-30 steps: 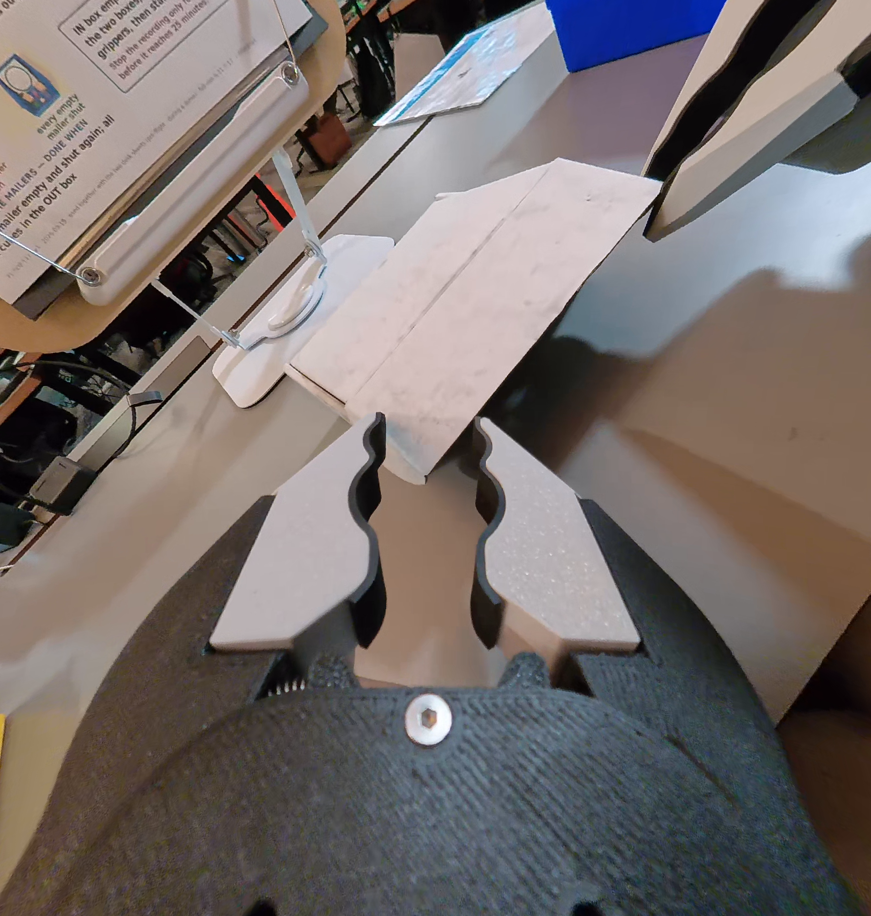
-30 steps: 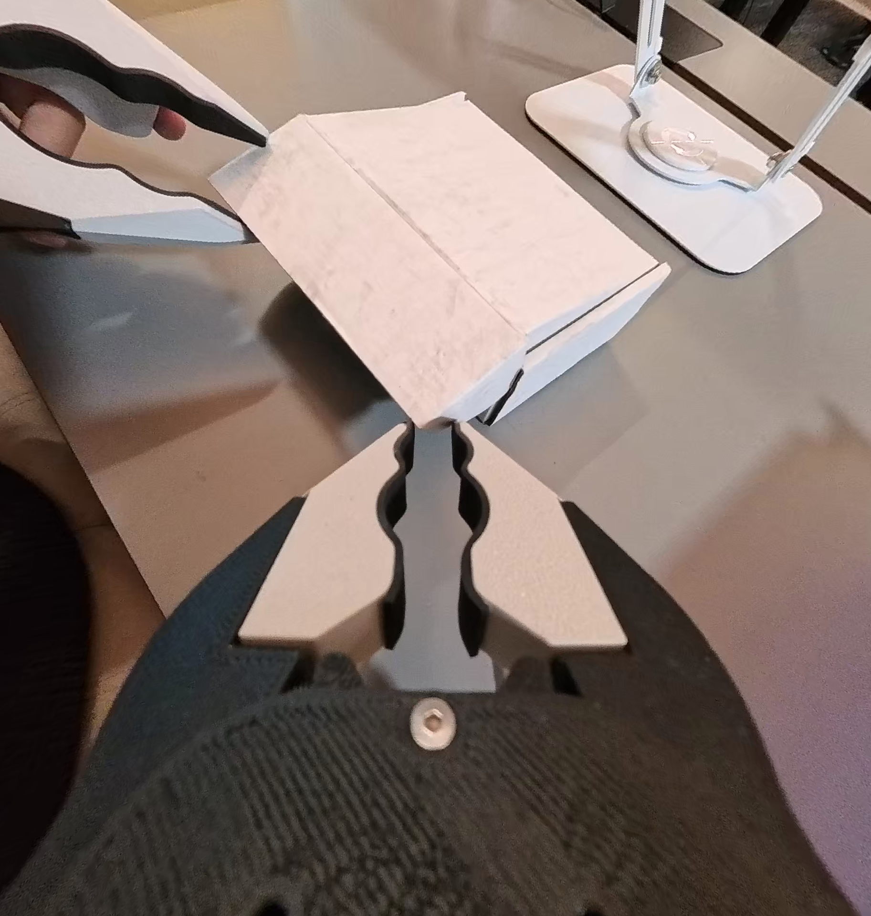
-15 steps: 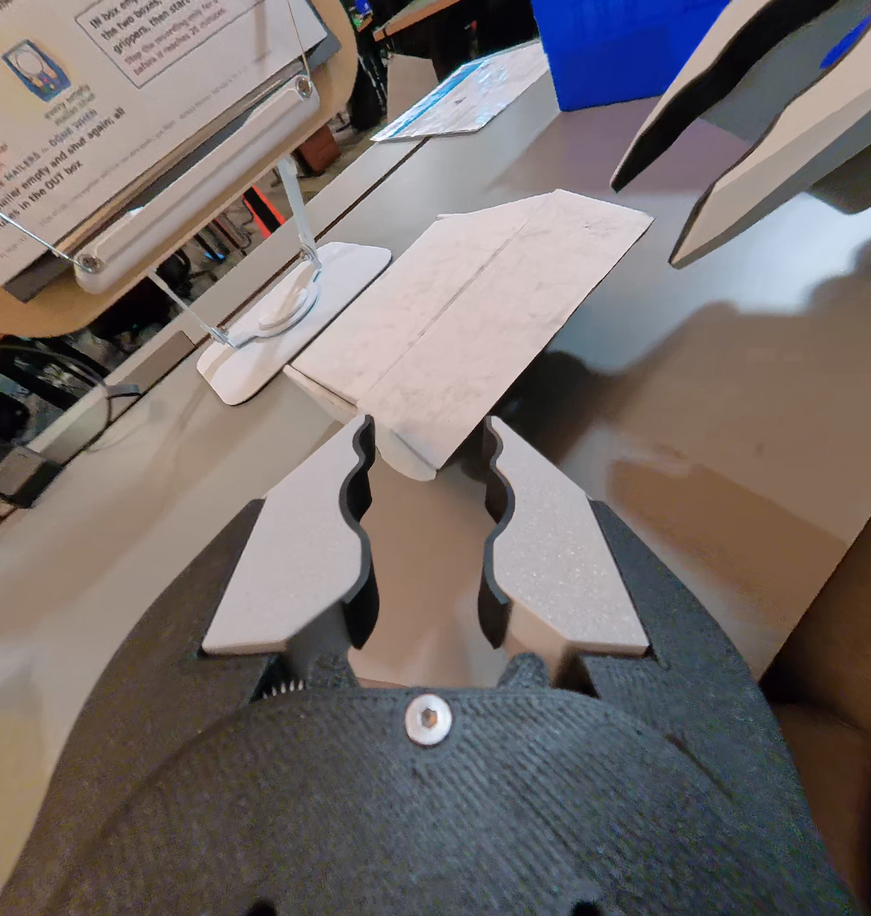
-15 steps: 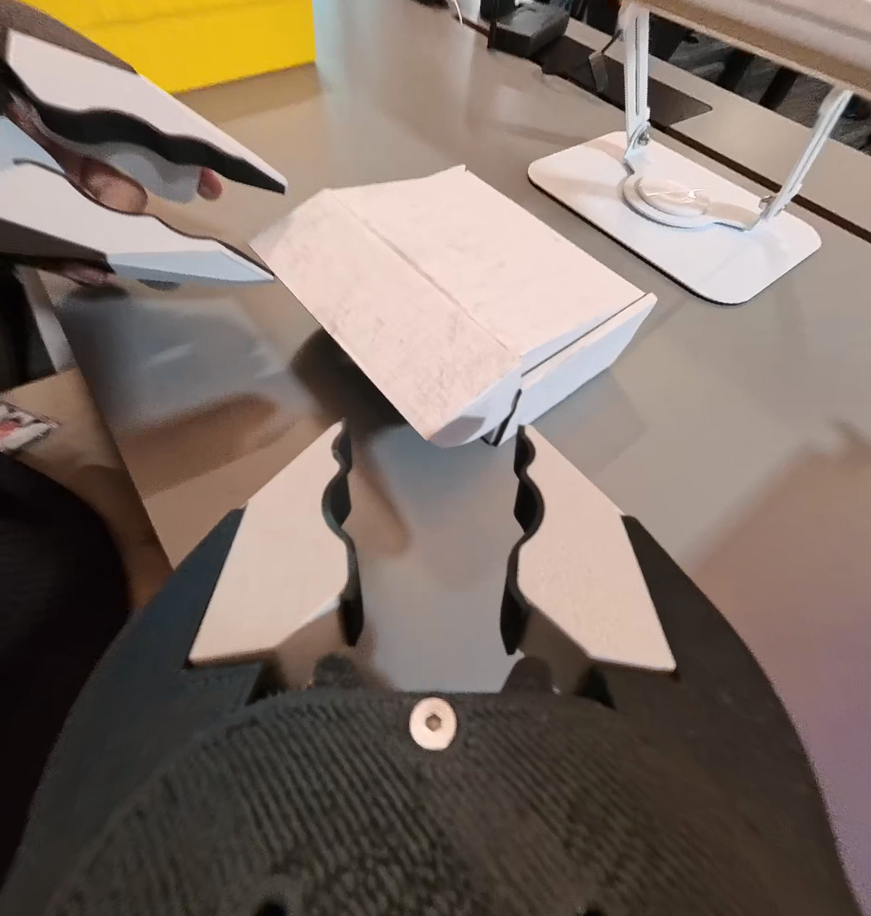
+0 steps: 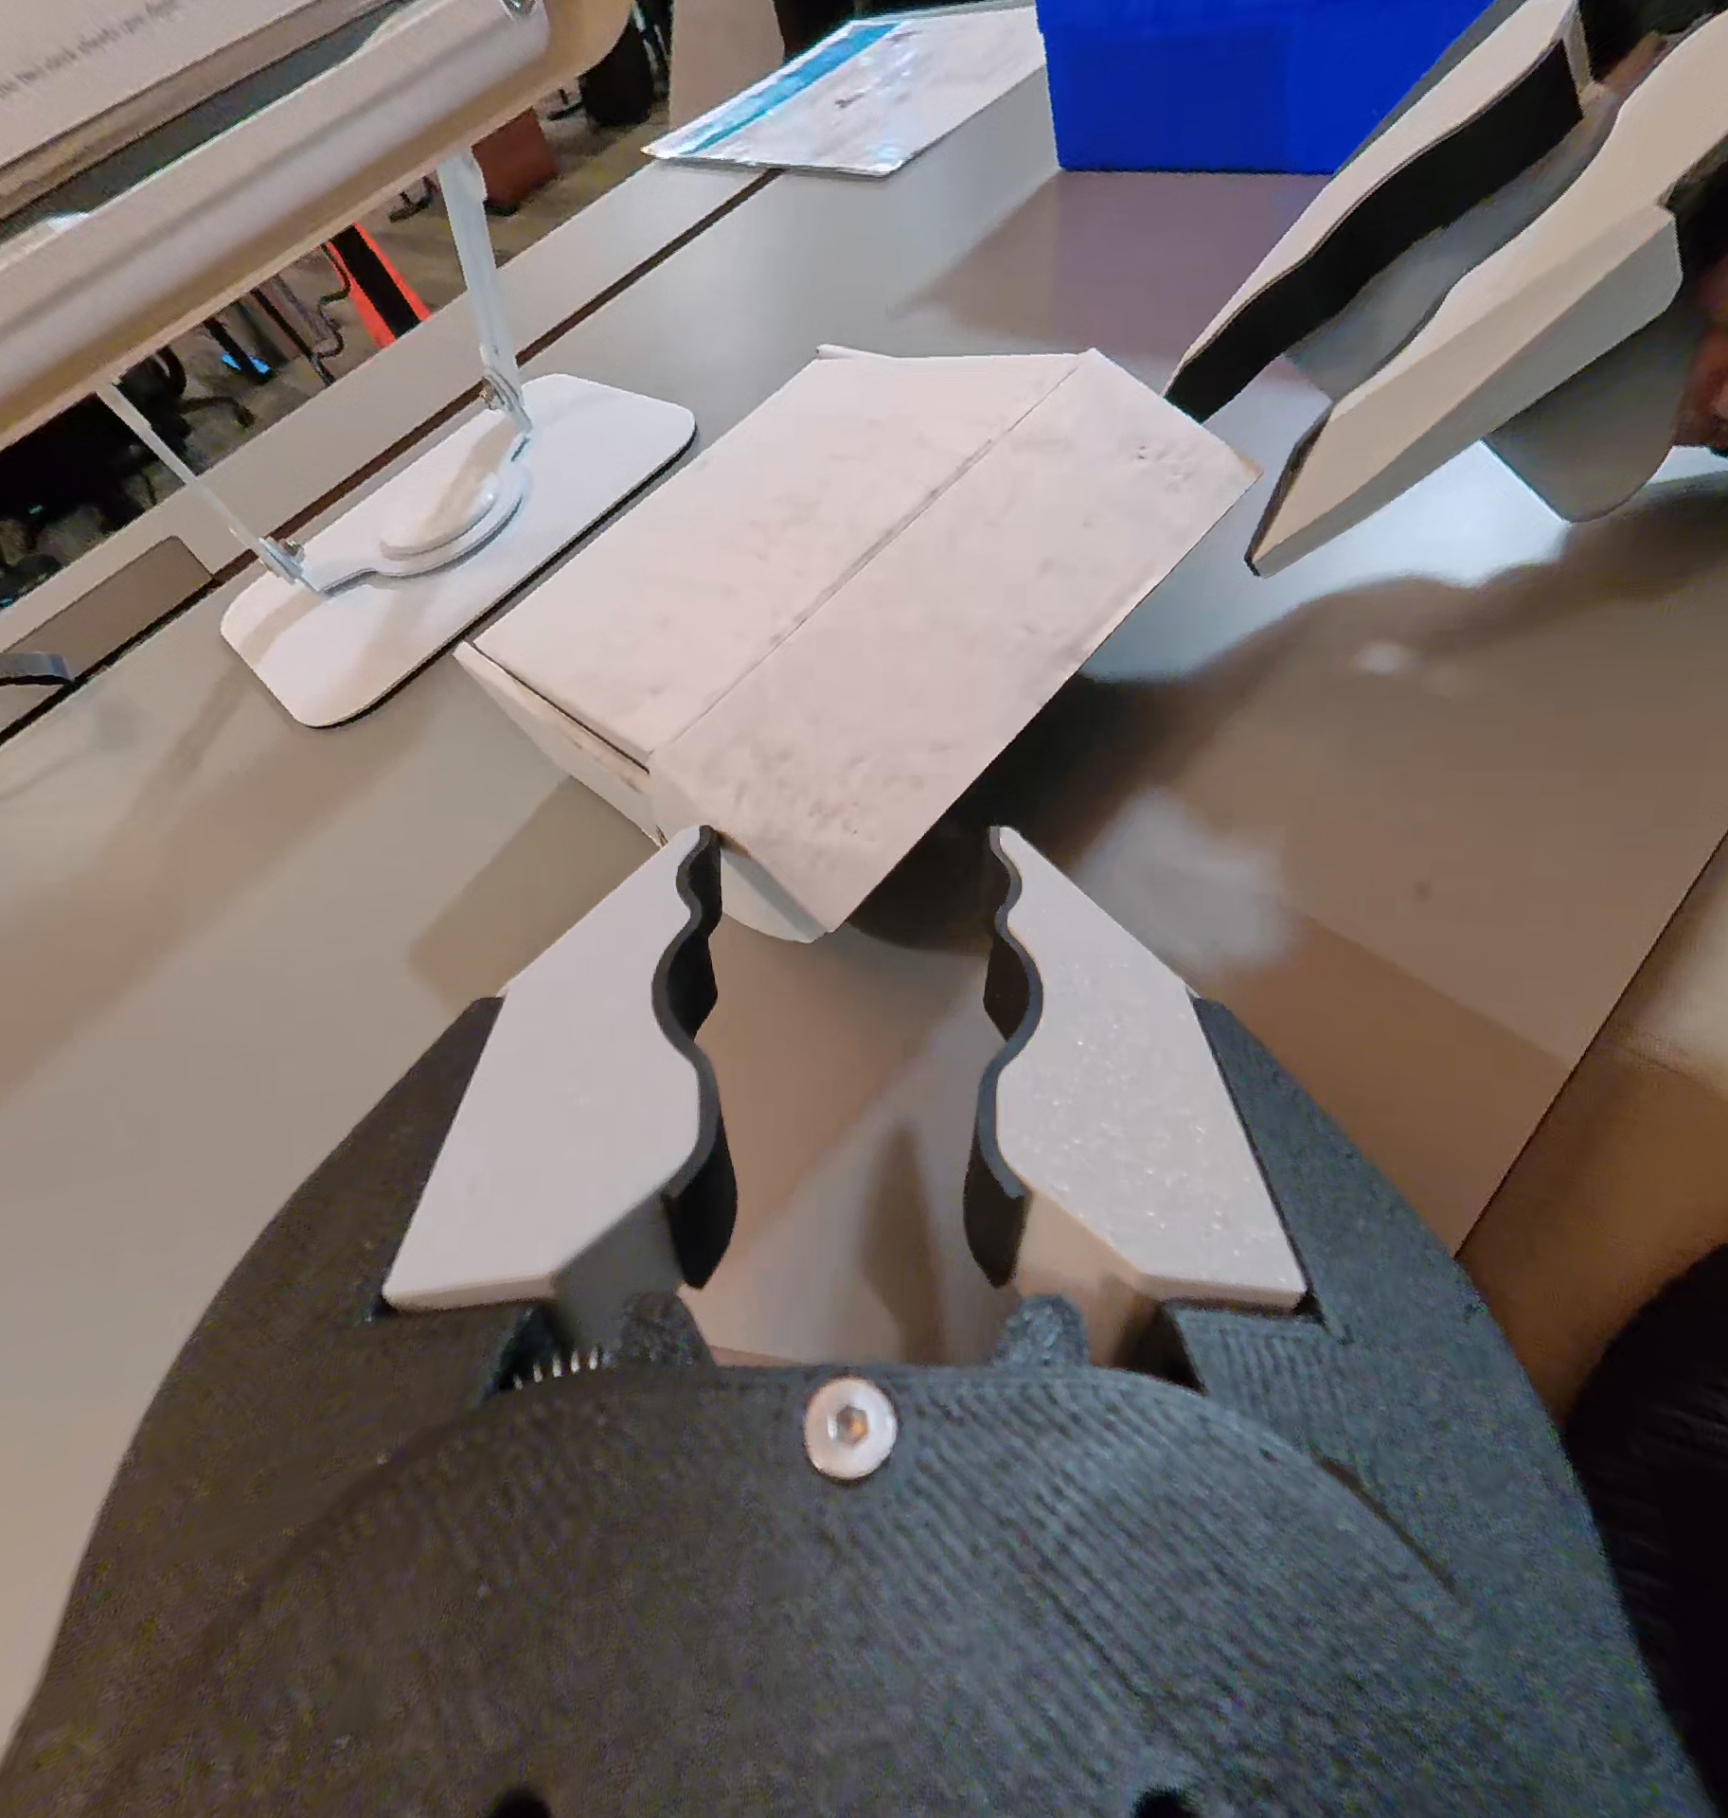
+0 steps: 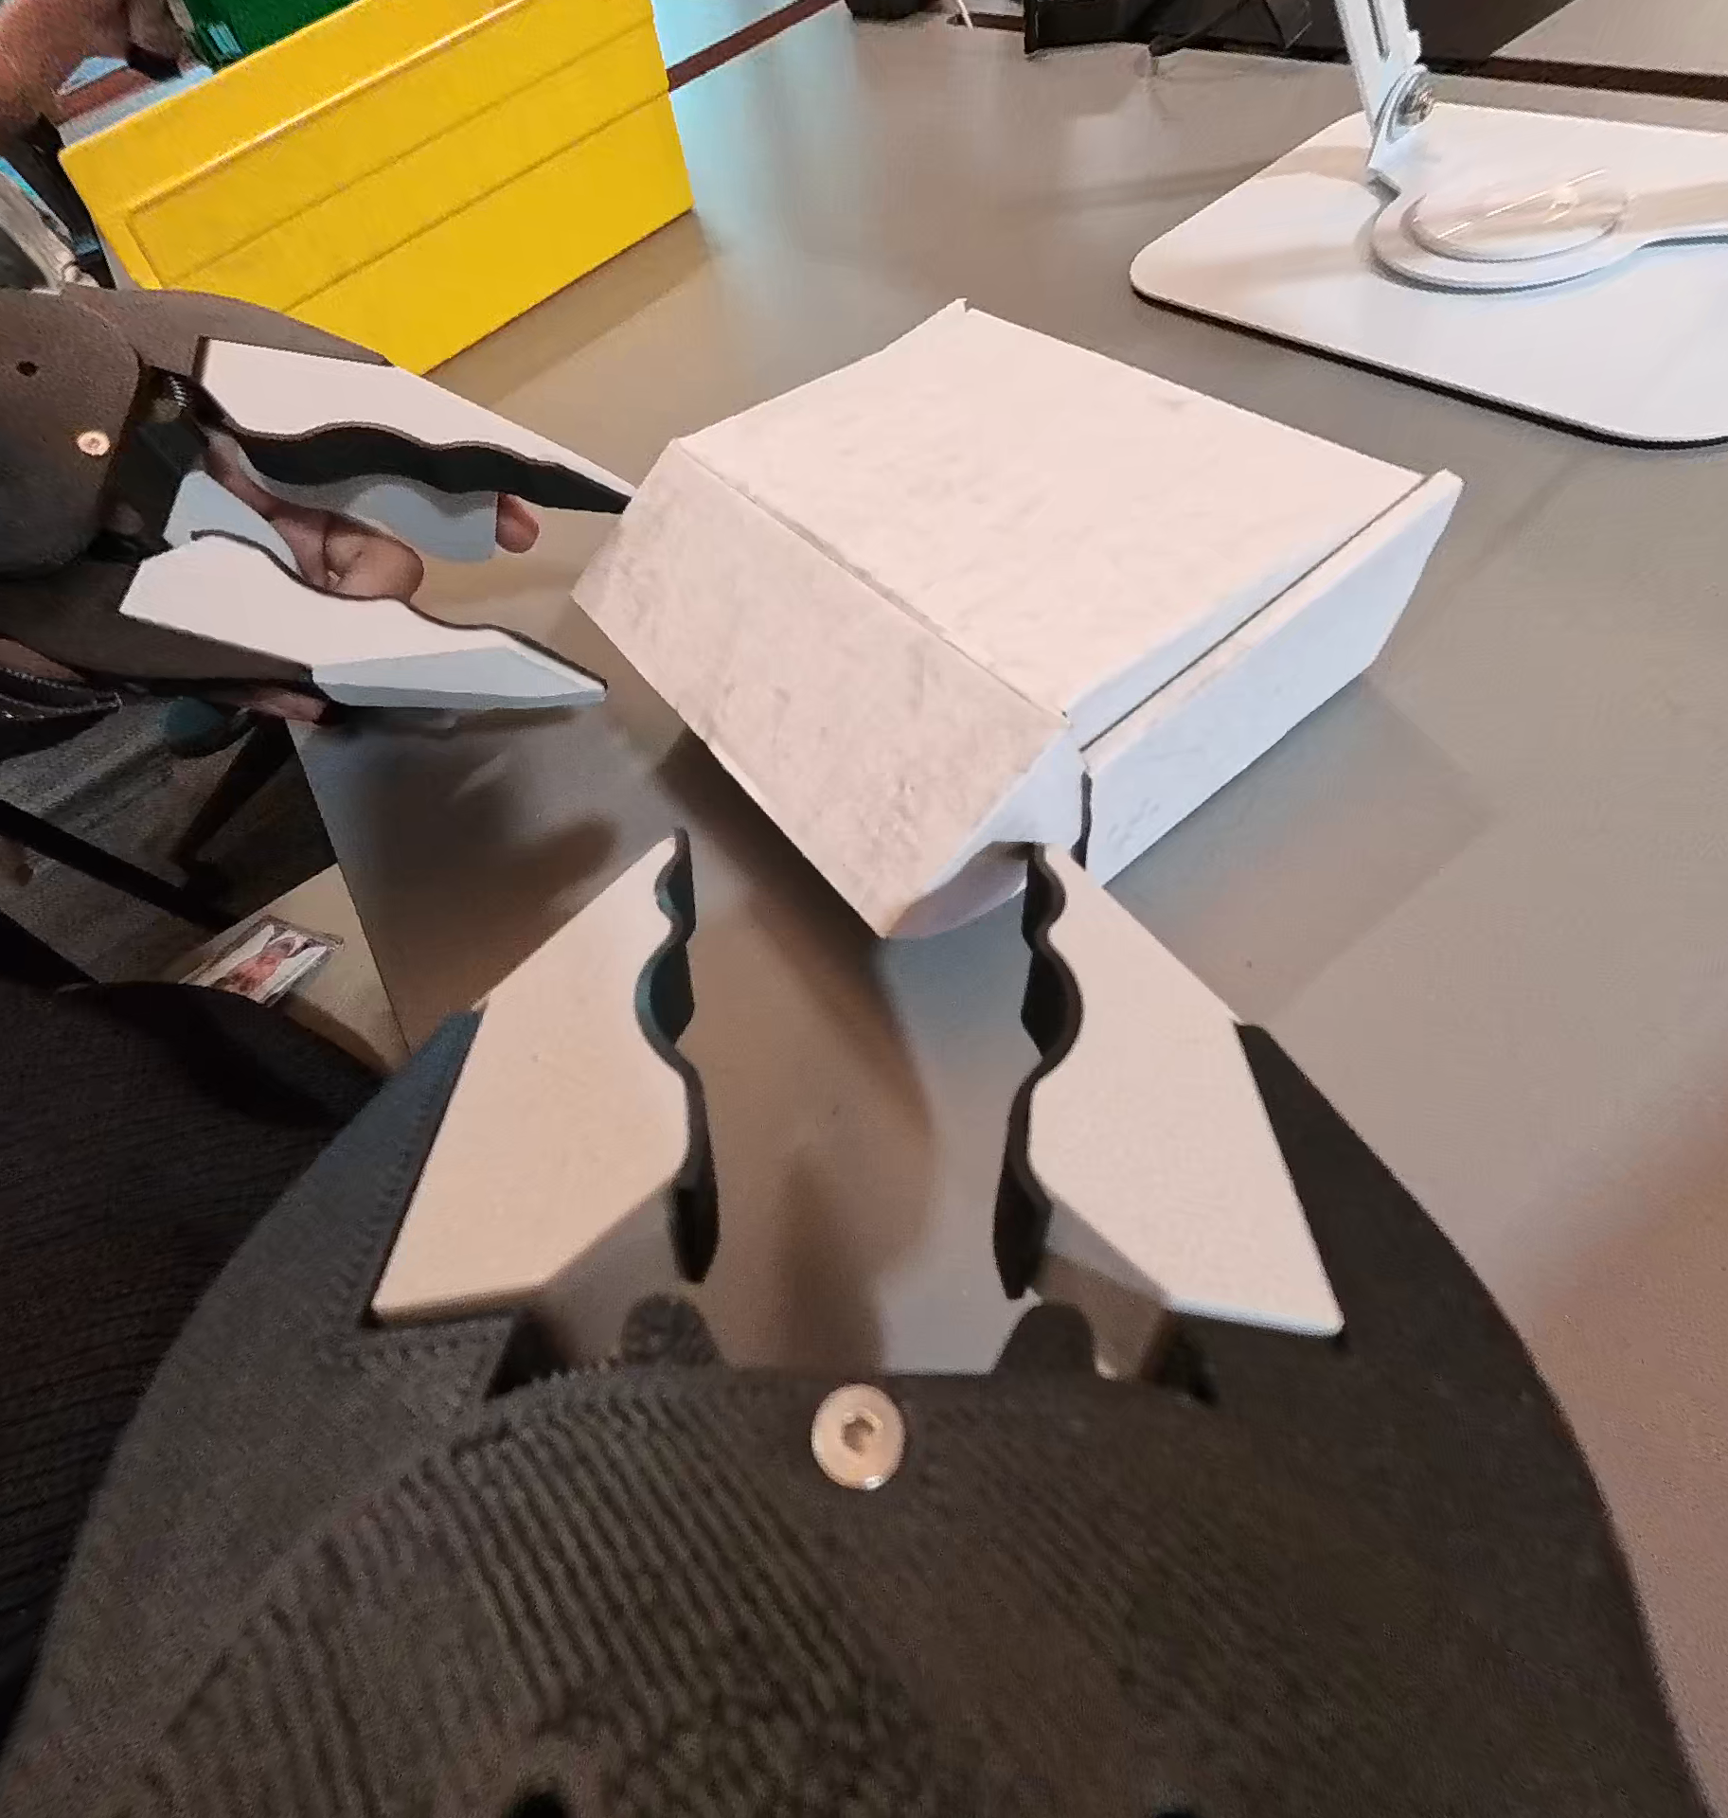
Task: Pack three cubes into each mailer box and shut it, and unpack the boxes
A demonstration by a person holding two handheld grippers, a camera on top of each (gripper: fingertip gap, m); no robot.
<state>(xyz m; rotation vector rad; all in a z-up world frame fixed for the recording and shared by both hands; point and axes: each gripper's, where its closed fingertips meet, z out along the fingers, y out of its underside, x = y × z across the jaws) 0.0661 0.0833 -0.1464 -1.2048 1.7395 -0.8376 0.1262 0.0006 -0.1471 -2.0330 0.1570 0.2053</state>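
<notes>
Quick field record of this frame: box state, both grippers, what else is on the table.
box: white cardboard mailer box, lid down, front flap untucked and angled out
left gripper: open, empty, at the flap's corner
right gripper: open, empty, at the flap's other corner
cubes: none visible
table: yellow bin, blue bin, white stand base

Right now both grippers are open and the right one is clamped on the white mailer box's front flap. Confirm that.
Not so. The right gripper is open but clamps nothing: the right wrist view shows its fingers spread, just short of the white mailer box. The left gripper is open too.
</notes>
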